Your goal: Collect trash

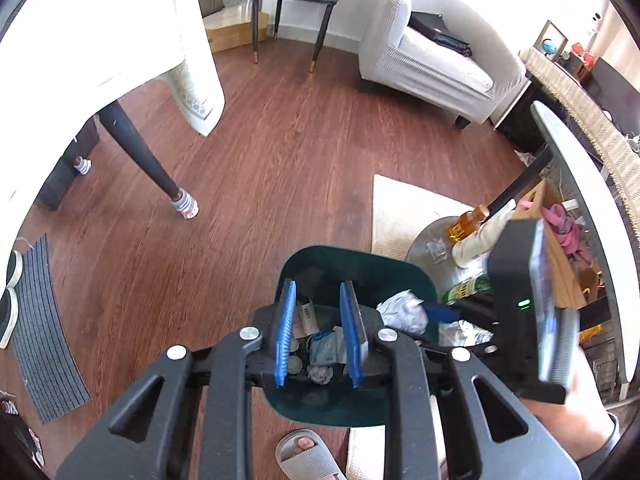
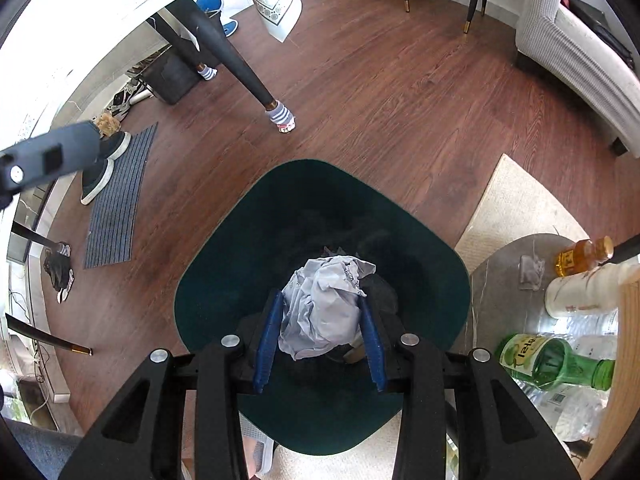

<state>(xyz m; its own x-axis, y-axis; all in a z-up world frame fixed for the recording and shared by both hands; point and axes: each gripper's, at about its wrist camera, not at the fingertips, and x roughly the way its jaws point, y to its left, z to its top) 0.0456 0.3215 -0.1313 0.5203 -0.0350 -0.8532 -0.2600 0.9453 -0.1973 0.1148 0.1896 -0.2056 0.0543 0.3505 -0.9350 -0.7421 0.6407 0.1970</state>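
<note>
Now right gripper (image 2: 320,344) clamps tissue (image 2: 324,308) (crumpled).

Wood floor (image 2: 360,92) carried dark green bin (image 2: 224,280), pale rug (image 2: 516,208), striped grey mat (image 2: 116,200) with dark shoes (image 2: 98,182) at its edge. Low round grey table (image 2: 500,280) stood on rug, bearing amber bottle (image 2: 580,258), white bottle (image 2: 580,292), green bottle (image 2: 552,362) lying down.

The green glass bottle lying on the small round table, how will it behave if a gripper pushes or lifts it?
The green bottle lies on its side, so a push would probably make it roll across the grey table. It looks like glass: likely stiff, smooth and somewhat slippery, and breakable if dropped. It looks empty, so probably not heavy.
</note>
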